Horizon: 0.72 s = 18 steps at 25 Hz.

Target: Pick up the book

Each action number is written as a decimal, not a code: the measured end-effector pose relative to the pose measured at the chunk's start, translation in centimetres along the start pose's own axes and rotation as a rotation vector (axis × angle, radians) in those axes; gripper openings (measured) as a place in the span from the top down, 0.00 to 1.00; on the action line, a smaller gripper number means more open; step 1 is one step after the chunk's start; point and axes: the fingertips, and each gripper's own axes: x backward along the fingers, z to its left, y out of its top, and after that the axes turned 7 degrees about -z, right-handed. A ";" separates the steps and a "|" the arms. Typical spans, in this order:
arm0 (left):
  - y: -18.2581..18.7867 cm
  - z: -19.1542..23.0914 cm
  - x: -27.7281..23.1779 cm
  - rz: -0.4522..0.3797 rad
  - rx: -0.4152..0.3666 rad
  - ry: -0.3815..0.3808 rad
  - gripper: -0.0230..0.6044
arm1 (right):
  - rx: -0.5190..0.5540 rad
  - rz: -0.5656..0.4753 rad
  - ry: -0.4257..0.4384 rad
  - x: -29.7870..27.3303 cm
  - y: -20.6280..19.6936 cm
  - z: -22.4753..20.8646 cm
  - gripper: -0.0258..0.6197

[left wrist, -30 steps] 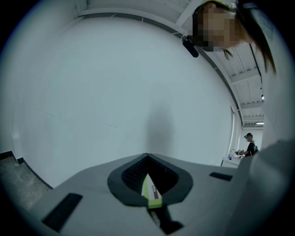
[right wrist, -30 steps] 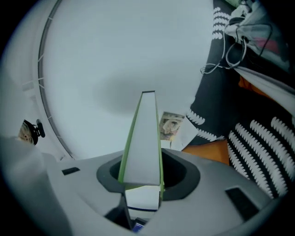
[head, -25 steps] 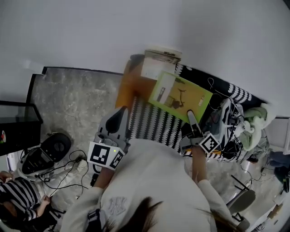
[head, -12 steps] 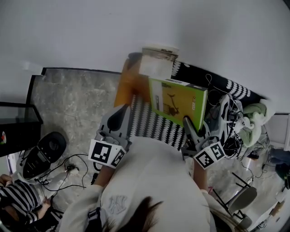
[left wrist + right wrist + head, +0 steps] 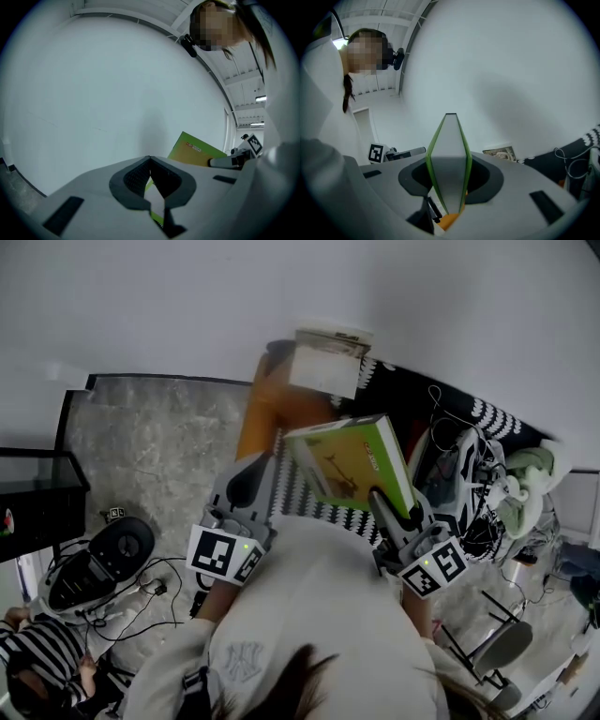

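While both claws pointed toward the white wall (image 5: 93, 93), the left gripper (image 5: 150, 161) sat with its jaw tips pressed together and nothing clamped. An orange object (image 5: 277, 413) lay beyond its tip. The book (image 5: 352, 460), with a green cover, hung off to this claw's right, apart from it. The right gripper (image 5: 449, 164) was clenched on the book, one pad on each cover. The page edges faced back along the claw, and the book stood upright above the jaws. A black-and-white patterned cloth (image 5: 314, 498) lay below, between the two claws.
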 end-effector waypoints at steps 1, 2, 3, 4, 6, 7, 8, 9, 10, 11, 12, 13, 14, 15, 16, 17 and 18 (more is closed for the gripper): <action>0.0 -0.1 0.0 0.001 0.000 -0.001 0.95 | -0.002 0.002 0.004 0.0 -0.1 0.1 0.73; 0.0 -0.1 0.0 0.001 0.000 -0.002 0.95 | -0.004 0.004 0.006 0.0 -0.1 0.2 0.73; 0.0 -0.2 0.1 0.001 -0.001 -0.003 0.95 | -0.004 0.005 0.008 0.0 -0.2 0.2 0.73; -0.1 -0.2 0.1 0.001 -0.002 -0.005 0.95 | -0.003 0.007 0.010 0.0 -0.2 0.3 0.73; -0.1 -0.3 0.2 0.002 -0.005 -0.006 0.95 | 0.008 0.011 0.013 0.0 -0.3 0.3 0.73; -0.2 -0.4 0.2 0.003 -0.005 -0.006 0.95 | 0.015 0.013 0.013 0.0 -0.4 0.4 0.73; -0.2 -0.4 0.3 0.003 -0.004 -0.006 0.95 | 0.021 0.016 0.013 0.1 -0.4 0.4 0.73; -0.2 -0.5 0.4 0.003 -0.004 -0.006 0.95 | 0.026 0.019 0.012 0.1 -0.5 0.4 0.73; -0.2 -0.5 0.4 0.004 -0.004 -0.006 0.95 | 0.030 0.022 0.011 0.1 -0.5 0.4 0.73; -0.2 -0.5 0.4 0.004 -0.004 -0.006 0.95 | 0.034 0.024 0.010 0.1 -0.6 0.4 0.73; -0.1 -0.5 0.4 0.004 -0.005 -0.006 0.95 | 0.038 0.025 0.009 0.1 -0.5 0.4 0.73; -0.1 -0.5 0.4 0.004 -0.006 -0.005 0.95 | 0.044 0.026 0.009 0.1 -0.5 0.4 0.73; -0.1 -0.5 0.4 0.005 -0.006 -0.004 0.95 | 0.052 0.026 0.008 0.1 -0.5 0.4 0.73; -0.1 -0.5 0.4 0.005 -0.006 -0.004 0.95 | 0.064 0.028 0.007 0.1 -0.5 0.4 0.73; -0.1 -0.5 0.5 0.006 -0.006 -0.004 0.95 | 0.078 0.030 0.006 0.1 -0.5 0.5 0.73; -0.1 -0.5 0.5 0.006 -0.006 -0.004 0.95 | 0.093 0.035 0.005 0.1 -0.6 0.5 0.73; -0.1 -0.5 0.6 0.006 -0.006 -0.004 0.95 | 0.109 0.039 0.005 0.1 -0.6 0.6 0.73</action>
